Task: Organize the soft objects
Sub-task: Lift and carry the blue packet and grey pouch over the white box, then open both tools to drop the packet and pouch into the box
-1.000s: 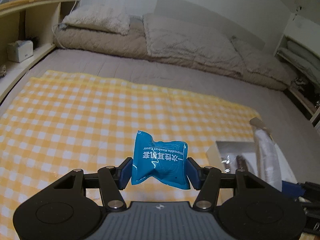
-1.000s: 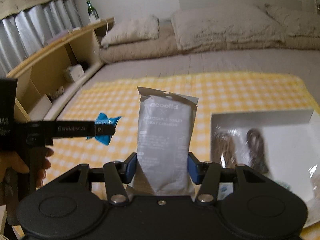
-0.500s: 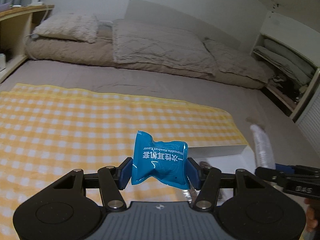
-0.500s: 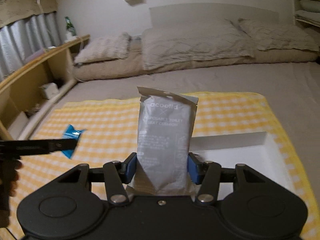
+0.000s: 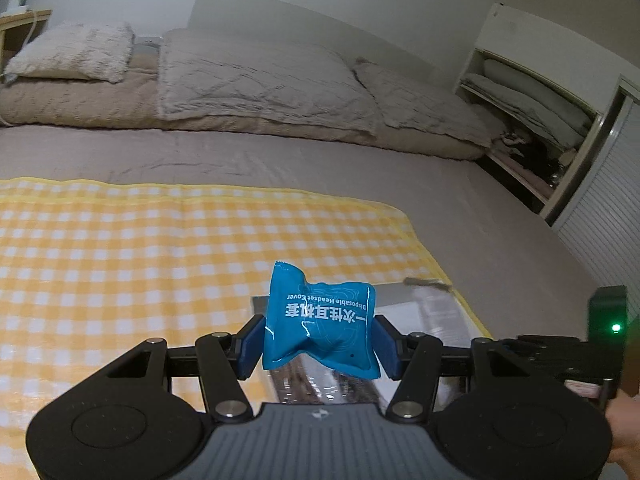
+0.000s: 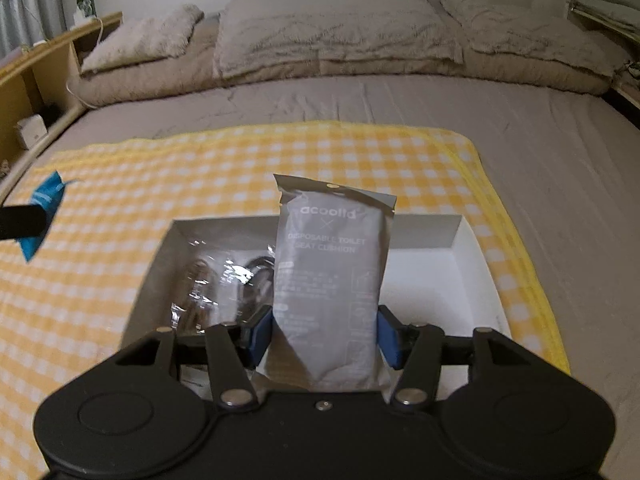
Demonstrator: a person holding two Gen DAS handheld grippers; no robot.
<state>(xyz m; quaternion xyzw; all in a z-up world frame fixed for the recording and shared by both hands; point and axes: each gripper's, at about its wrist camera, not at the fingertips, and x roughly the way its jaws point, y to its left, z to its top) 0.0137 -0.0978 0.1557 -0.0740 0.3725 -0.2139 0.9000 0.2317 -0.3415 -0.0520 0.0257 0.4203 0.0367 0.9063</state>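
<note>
Left gripper (image 5: pixel 320 346) partly open, its blue pads clamped on a crumpled blue packet (image 5: pixel 320 328) held upright above the yellow checked cloth (image 5: pixel 120 264). Right gripper (image 6: pixel 325 334) is opening; a grey pouch (image 6: pixel 330 280) stands between its pads, which sit at the pouch's sides, above the white box (image 6: pixel 440 272) holding clear-wrapped items (image 6: pixel 216 280).

left gripper (image 5: pixel 320 354): black frame, blue pads, silver screws, ribbed grey base w/ small logo
right gripper (image 6: pixel 325 334): same build, black base; green LED on side box
</note>
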